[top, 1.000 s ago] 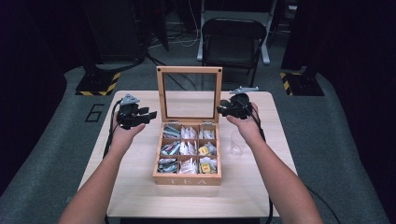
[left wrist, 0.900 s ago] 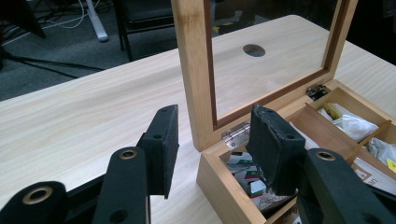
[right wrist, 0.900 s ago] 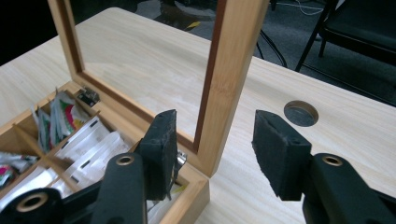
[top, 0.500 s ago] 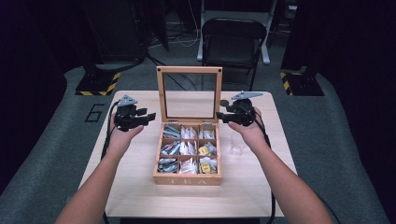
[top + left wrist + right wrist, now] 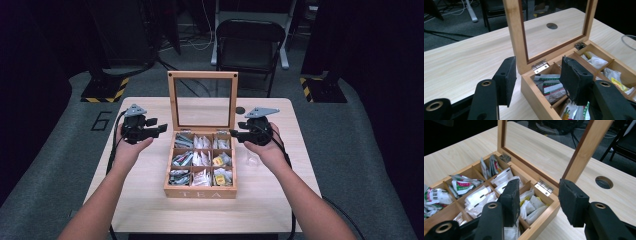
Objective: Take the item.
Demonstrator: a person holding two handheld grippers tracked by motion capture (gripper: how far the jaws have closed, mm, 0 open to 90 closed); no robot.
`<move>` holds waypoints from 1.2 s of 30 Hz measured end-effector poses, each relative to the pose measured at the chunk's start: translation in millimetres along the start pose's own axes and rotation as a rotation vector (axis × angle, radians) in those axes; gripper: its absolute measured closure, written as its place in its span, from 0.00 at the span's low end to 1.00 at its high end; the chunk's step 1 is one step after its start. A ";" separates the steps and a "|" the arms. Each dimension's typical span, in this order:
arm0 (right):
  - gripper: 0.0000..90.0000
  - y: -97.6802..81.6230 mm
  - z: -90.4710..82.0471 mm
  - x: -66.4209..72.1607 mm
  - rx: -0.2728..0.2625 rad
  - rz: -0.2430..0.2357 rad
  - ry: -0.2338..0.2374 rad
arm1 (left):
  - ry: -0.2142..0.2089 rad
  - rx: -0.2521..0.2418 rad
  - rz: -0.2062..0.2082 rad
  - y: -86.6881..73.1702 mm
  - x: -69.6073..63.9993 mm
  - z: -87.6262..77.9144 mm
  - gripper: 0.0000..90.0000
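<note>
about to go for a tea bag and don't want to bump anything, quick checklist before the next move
1. Lid open and standing upright: ok.
2. Left hand-held gripper open and holding nothing: ok.
3. Right hand-held gripper open and holding nothing: ok.
4. Both grippers apart from the tea box, one at each rear corner: ok.
5. Tea bags on show in the compartments: ok.
6. Lid will stay up if nudged: cannot tell.
</note>
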State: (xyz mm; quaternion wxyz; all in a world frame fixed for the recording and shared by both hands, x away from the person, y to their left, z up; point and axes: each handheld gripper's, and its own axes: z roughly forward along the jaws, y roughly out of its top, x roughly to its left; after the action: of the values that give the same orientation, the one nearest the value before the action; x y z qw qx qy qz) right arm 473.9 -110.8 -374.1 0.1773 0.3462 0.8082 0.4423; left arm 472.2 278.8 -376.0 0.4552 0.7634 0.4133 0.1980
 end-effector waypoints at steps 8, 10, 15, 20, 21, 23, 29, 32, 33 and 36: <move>0.65 -10.0 -5.8 18.2 0.002 -0.039 0.033 | -0.016 0.001 0.016 0.6 -5.9 -5.5 0.52; 0.67 -13.7 -5.6 21.9 0.007 -0.038 0.046 | -0.014 0.005 0.020 0.2 -7.1 -6.8 0.52; 0.72 -23.7 -2.8 28.1 0.028 -0.054 0.079 | -0.019 -0.001 0.016 -2.5 -8.0 -9.2 0.52; 0.74 -33.2 -1.5 33.0 0.036 -0.062 0.105 | -0.024 -0.003 0.005 -6.6 -7.0 -10.8 0.52; 0.74 -34.6 -1.4 34.1 0.039 -0.056 0.107 | -0.023 -0.006 0.000 -7.9 -7.0 -10.0 0.52; 0.74 -37.7 -0.5 35.6 0.040 -0.057 0.114 | -0.023 0.000 0.001 -9.6 -6.1 -9.4 0.52; 0.69 -44.4 2.6 40.3 0.056 -0.051 0.133 | -0.026 0.005 -0.009 -13.0 -3.4 -10.9 0.53; 0.69 -47.6 4.7 43.5 0.066 -0.070 0.136 | -0.022 -0.005 -0.011 -13.7 -3.9 -13.0 0.53; 0.69 -48.4 5.1 44.4 0.064 -0.064 0.139 | -0.024 -0.004 -0.010 -13.9 -3.9 -13.5 0.53; 0.69 -50.7 6.3 46.5 0.065 -0.059 0.152 | -0.022 -0.002 -0.005 -15.1 -4.6 -14.2 0.53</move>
State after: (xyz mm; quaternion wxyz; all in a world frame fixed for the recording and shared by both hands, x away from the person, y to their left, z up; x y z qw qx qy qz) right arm 424.8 -92.5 -419.1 0.1171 0.2934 0.8429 0.4355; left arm 453.0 286.3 -381.5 0.4608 0.7642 0.4100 0.1888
